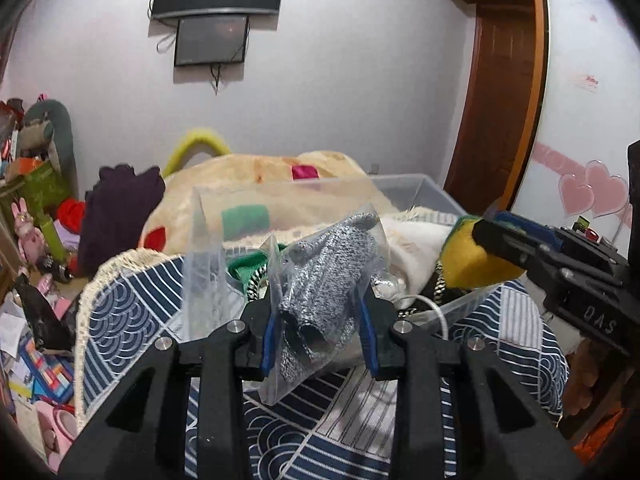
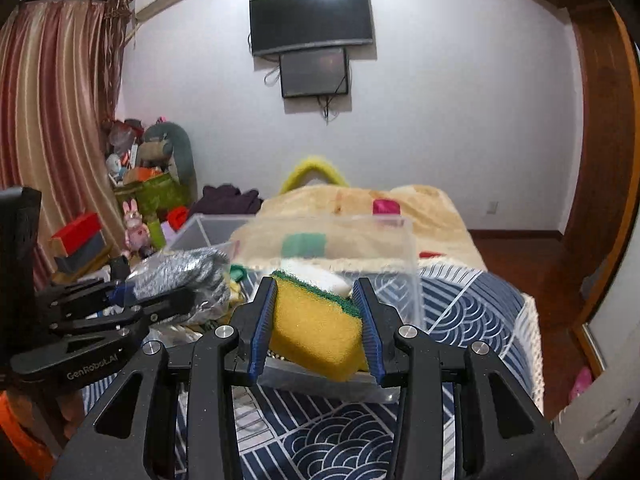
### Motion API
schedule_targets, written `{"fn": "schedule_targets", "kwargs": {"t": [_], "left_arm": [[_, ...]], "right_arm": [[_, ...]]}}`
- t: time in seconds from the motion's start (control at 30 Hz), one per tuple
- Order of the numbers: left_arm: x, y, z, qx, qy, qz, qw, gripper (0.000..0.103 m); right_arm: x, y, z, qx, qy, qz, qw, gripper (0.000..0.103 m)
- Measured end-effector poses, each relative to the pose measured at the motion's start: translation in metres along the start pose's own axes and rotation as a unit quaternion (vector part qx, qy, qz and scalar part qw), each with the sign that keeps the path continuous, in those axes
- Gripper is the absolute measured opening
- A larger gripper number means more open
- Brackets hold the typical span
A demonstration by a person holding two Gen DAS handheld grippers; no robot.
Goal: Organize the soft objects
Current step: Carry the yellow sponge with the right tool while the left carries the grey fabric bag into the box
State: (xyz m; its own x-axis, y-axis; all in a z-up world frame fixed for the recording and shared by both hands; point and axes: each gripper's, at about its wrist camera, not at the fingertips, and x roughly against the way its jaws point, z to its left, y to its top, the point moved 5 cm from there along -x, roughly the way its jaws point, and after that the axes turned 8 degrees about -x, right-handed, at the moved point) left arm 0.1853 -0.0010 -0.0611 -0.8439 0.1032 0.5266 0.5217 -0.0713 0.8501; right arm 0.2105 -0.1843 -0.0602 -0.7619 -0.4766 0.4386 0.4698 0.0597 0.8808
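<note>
Black linkage arms fill the lower part of both wrist views, nearest the lens. At lower centre of the left wrist view, the left gripper (image 1: 318, 336) is clamped on a bagged grey knit item (image 1: 324, 292); the blue pads press the clear bag from both sides, so the slippery plastic is held by squeezing the soft contents within. The bag stands upright, clear of the patterned blue cloth (image 1: 132, 308) below it.

Behind it, at centre frame, sits a clear plastic bin (image 1: 432, 192) holding white fabric (image 1: 416, 240) and a green item (image 1: 248, 268). Judged from the task, this bin is the collection point, which explains why both tools hover at its near edge.

At centre right, the right gripper (image 1: 480, 232) enters, closed on a yellow sponge (image 1: 468, 256).

In the right wrist view, lower centre, the sponge (image 2: 316, 320) is gripped across its short sides, green scouring face up, over the bin's near wall (image 2: 408, 280). Both items appear ready for release into the bin.
</note>
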Motion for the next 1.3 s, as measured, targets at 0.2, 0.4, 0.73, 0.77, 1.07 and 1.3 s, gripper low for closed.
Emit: {"fn": "schedule_targets", "kwargs": {"t": [0.2, 0.4, 0.73, 0.77, 1.07, 1.3], "left_arm": [[-0.017, -0.007, -0.01, -0.03, 0.011, 0.011, 0.9994, 0.037], [-0.022, -0.012, -0.008, -0.024, 0.015, 0.018, 0.9994, 0.05], [0.009, -0.009, 0.004, 0.002, 0.01, 0.001, 0.9999, 0.078], [0.014, -0.009, 0.002, 0.001, 0.011, -0.003, 0.9999, 0.079], [0.072, 0.002, -0.002, -0.009, 0.029, -0.058, 0.9979, 0.091], [0.116, 0.009, -0.013, -0.037, 0.047, -0.106, 0.9926, 0.102]], "right_arm": [[-0.001, -0.008, -0.006, -0.002, 0.0, 0.005, 1.0, 0.038], [-0.005, -0.007, -0.005, 0.01, -0.016, 0.011, 1.0, 0.045], [0.009, -0.001, -0.009, 0.013, -0.026, 0.006, 1.0, 0.069], [0.013, 0.001, -0.009, 0.014, -0.026, 0.0, 1.0, 0.07], [0.064, 0.016, 0.001, 0.017, -0.011, -0.052, 0.998, 0.082], [0.095, 0.014, 0.012, 0.023, 0.0, -0.076, 0.997, 0.102]]}}
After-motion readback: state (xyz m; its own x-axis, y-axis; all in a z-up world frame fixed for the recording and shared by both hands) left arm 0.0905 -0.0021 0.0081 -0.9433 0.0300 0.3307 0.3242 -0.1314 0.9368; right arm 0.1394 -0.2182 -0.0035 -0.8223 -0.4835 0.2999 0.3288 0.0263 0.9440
